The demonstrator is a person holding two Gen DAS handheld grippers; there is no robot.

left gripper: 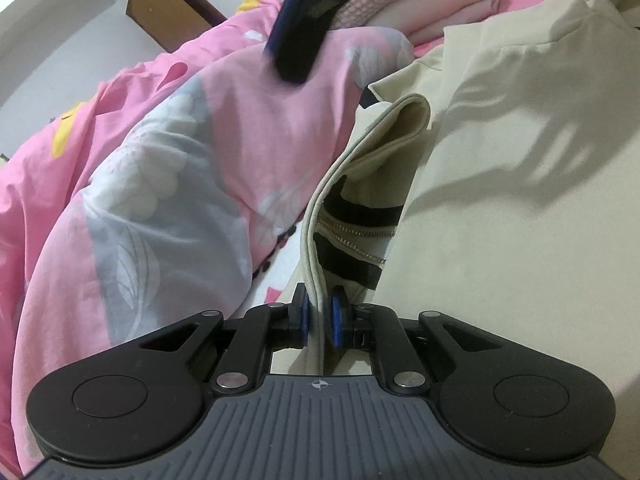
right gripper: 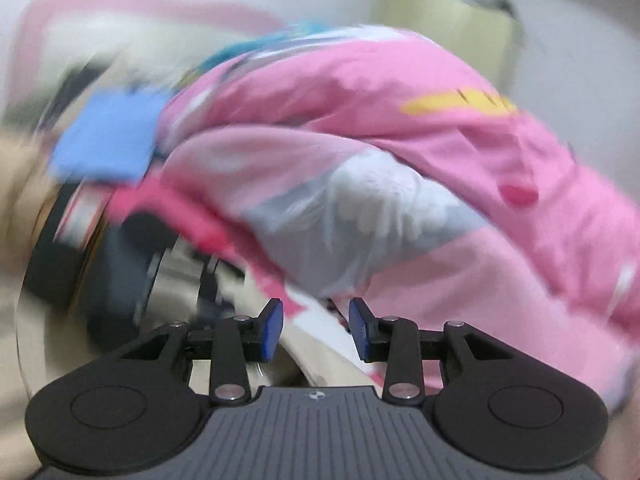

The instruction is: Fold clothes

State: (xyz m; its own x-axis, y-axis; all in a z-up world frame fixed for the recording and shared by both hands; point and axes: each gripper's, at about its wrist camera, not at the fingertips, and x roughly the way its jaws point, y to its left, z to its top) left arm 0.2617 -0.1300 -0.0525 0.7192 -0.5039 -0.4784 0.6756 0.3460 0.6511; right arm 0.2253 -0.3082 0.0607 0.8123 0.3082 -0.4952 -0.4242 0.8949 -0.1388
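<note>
A cream jacket (left gripper: 500,184) with a zipper and black stripes (left gripper: 352,236) lies on the bed at the right of the left wrist view. My left gripper (left gripper: 320,320) is shut on the jacket's hemmed edge (left gripper: 316,256), which rises from between the blue pads. My right gripper (right gripper: 316,328) is open and empty; its view is blurred by motion. It also shows in the left wrist view (left gripper: 308,20) as a dark blurred shape above the quilt. A strip of cream cloth (right gripper: 320,368) lies below its fingers.
A pink flowered quilt (left gripper: 168,168) is bunched at the left of the jacket and fills the right wrist view (right gripper: 400,184). Folded pink clothes (left gripper: 444,16) are stacked at the back. A brown wooden piece (left gripper: 160,8) stands against the white wall.
</note>
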